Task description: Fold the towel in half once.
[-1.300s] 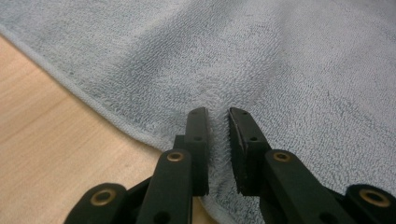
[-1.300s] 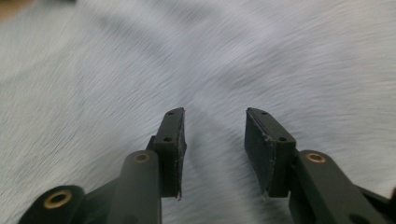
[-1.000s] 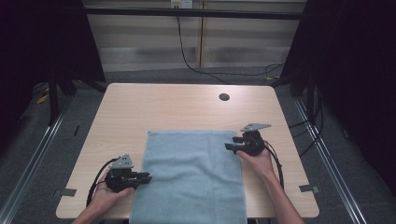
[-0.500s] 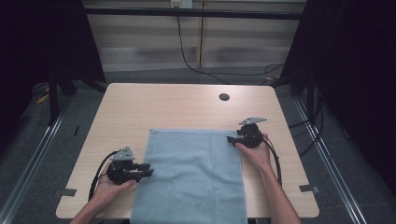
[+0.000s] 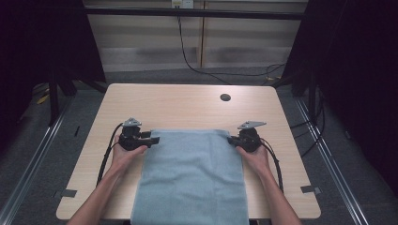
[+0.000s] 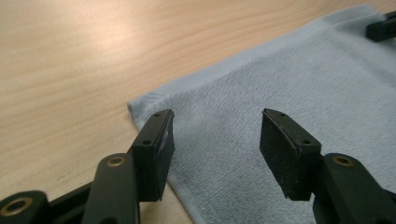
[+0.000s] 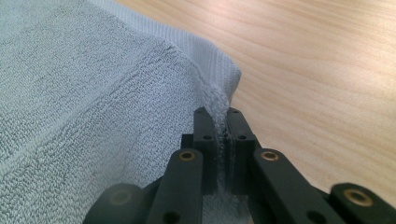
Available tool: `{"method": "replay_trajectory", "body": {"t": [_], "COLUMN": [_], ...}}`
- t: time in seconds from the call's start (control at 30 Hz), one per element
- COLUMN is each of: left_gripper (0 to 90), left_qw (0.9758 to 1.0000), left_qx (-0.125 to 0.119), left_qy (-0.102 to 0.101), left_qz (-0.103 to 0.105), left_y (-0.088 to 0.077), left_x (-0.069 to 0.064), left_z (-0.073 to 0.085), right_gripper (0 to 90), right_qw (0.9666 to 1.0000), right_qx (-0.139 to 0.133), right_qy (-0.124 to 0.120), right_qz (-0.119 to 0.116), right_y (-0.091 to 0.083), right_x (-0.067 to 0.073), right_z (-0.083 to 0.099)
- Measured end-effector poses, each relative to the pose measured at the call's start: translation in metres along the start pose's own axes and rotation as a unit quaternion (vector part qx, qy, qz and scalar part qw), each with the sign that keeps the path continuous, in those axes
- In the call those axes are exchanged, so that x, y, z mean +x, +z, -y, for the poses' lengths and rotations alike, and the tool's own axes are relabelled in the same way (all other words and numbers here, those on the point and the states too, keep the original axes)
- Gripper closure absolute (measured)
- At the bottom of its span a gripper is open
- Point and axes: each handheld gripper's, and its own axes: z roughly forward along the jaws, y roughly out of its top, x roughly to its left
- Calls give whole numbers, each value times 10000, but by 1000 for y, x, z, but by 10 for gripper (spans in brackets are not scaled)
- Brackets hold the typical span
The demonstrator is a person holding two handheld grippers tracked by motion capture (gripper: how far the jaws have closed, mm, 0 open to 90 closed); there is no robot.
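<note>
A light blue towel (image 5: 192, 173) lies flat on the wooden table (image 5: 187, 108), its near end hanging over the front edge. My left gripper (image 5: 155, 139) sits at the towel's far left corner. Its jaws have just been opening and stand apart over the towel (image 6: 289, 84), the pads (image 6: 161, 149) pressing on nothing. My right gripper (image 5: 231, 139) is at the far right corner. Its jaws have just been closing and now pinch a raised fold of the towel (image 7: 93, 93) at the right gripper (image 7: 222, 135). The right gripper's tip (image 6: 380, 30) peeks in across the towel.
A dark round hole (image 5: 225, 97) is in the table's far right part. Grey tape pieces (image 5: 68, 192) (image 5: 312, 189) mark the front corners. Cables trail from both grippers toward the person. Dark frames and a floor rail flank the table.
My left gripper moved away from the person along the towel's left edge to the far left corner, and its jaws opened. My right gripper stayed at the far right corner and shut on it.
</note>
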Motion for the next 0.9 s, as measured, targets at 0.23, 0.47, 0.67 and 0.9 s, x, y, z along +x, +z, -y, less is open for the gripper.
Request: {"method": "replay_trajectory", "body": {"t": [0.23, 0.47, 0.67, 0.9], "left_gripper": [353, 438, 725, 840], "left_qw": [9992, 9989, 9979, 9992], "left_qx": [126, 112, 268, 120], "left_qy": [220, 384, 595, 250], "left_qz": [-297, -247, -14, 300], "left_y": [10, 12, 9, -1], "left_x": [0, -5, -7, 2], "left_z": [2, 2, 2, 4], "right_gripper": [856, 855, 854, 856], "right_qw": [10000, 9999, 9993, 9984], "right_qx": [26, 15, 44, -251], "right_qy": [-59, -43, 33, 244], "right_qz": [-3, -92, -359, -442], "right_y": [-1, -1, 3, -7], "right_x": [2, 4, 12, 4], "right_z": [0, 1, -1, -4]}}
